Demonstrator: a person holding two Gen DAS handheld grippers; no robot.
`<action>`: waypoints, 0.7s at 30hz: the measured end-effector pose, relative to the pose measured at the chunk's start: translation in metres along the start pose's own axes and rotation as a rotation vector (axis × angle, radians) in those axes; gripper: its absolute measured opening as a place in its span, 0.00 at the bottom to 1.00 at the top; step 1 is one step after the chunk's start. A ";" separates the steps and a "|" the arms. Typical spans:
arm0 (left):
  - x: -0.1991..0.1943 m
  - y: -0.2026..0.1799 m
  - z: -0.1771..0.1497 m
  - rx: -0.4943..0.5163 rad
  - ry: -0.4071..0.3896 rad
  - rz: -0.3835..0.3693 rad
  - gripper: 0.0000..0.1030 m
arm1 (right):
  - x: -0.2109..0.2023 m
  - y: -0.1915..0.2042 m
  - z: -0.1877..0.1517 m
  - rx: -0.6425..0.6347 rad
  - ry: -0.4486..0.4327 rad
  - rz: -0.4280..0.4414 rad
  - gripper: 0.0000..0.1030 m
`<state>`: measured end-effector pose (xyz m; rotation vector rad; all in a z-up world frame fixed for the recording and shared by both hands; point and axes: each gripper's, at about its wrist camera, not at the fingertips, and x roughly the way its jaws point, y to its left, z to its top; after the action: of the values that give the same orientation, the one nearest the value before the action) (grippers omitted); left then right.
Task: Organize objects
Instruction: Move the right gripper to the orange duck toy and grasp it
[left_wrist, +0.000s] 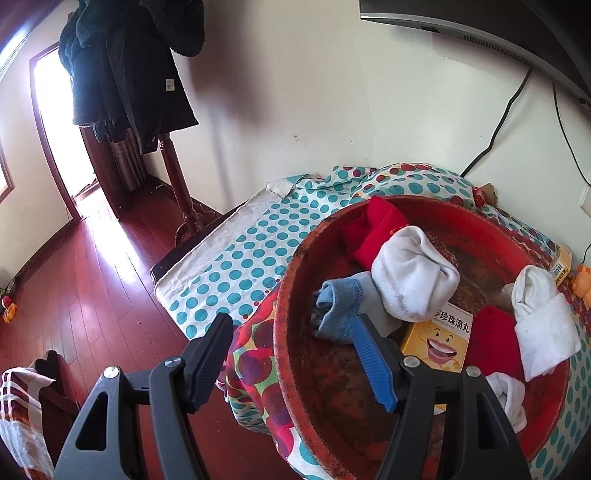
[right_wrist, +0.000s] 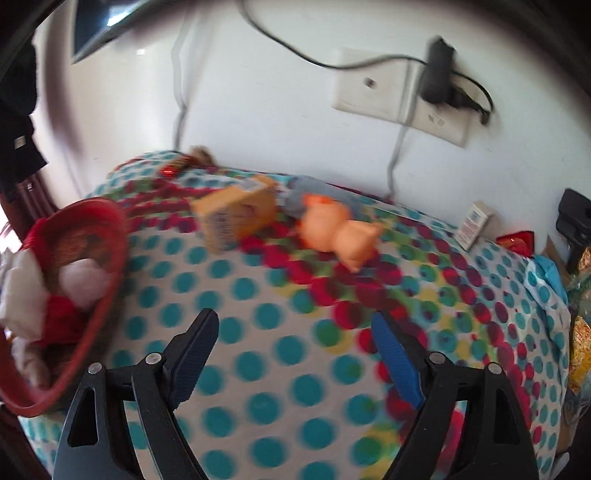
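Two hand-held grippers gape, holding nothing
Socks pile in the red basin (left_wrist: 295, 266); right hand-held gripper (right_wrist: 295, 354) faces the orange toy (right_wrist: 332, 229) at 12 o'clock, left hand-held gripper (left_wrist: 299, 354) straddles the rim

Socks (left_wrist: 413, 277) and a box (left_wrist: 437, 339) lie in the basin (left_wrist: 295, 295) on the cloth (left_wrist: 229, 266), left of the toy (right_wrist: 332, 229).

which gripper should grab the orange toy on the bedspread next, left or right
Right, most likely. The right gripper is open over the dotted bedspread, with the orange toy ahead of its fingers. The left gripper hangs open at the red basin, with the toy at its view's far edge.
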<state>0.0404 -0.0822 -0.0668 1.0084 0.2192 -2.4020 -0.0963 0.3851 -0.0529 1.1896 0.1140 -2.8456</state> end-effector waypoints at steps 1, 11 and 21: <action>-0.003 -0.005 -0.001 0.022 -0.019 0.000 0.67 | 0.007 -0.011 0.004 0.003 -0.001 -0.003 0.87; -0.051 -0.061 0.006 0.317 -0.121 -0.129 0.67 | 0.074 -0.048 0.047 -0.100 0.008 0.011 0.94; -0.098 -0.197 0.056 0.553 -0.175 -0.406 0.78 | 0.093 -0.054 0.053 -0.137 0.028 0.090 0.63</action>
<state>-0.0401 0.1061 0.0320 1.0465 -0.3601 -2.9954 -0.2034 0.4318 -0.0795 1.1755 0.2454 -2.6962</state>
